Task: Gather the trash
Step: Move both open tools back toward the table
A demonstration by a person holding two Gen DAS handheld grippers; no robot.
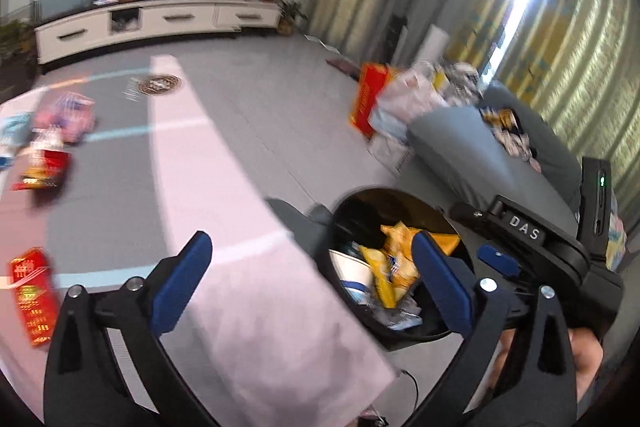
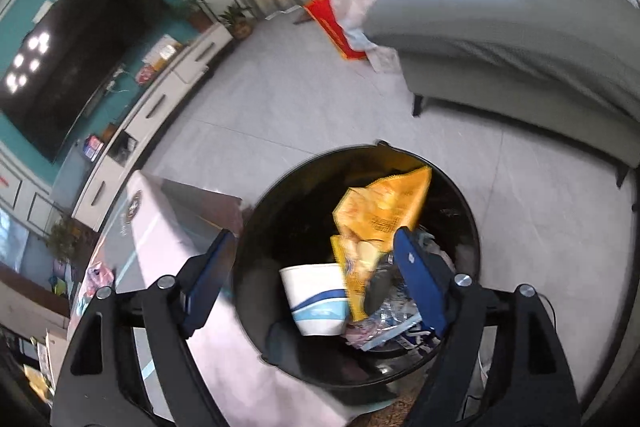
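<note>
Living room with grey tile floor, TV wall, grey sofa (image 2: 520, 39). Black trash bin (image 2: 460, 211) stands on the floor against the near edge of a low table with a pink-and-grey cloth (image 1: 256, 307). Inside the bin: yellow snack bag (image 2: 384, 211), white-and-blue paper cup (image 2: 316, 299), crumpled wrappers. Left gripper (image 1: 316, 283) jaws spread wide, nothing between them, over the table edge beside the bin. Right gripper (image 2: 316, 275) wide open too, empty, above the bin. Red packets (image 1: 32, 303) lie along the table's left edge.

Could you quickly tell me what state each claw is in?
Left claw: open, holding nothing.
Right claw: open, empty, above the trash bin.
</note>
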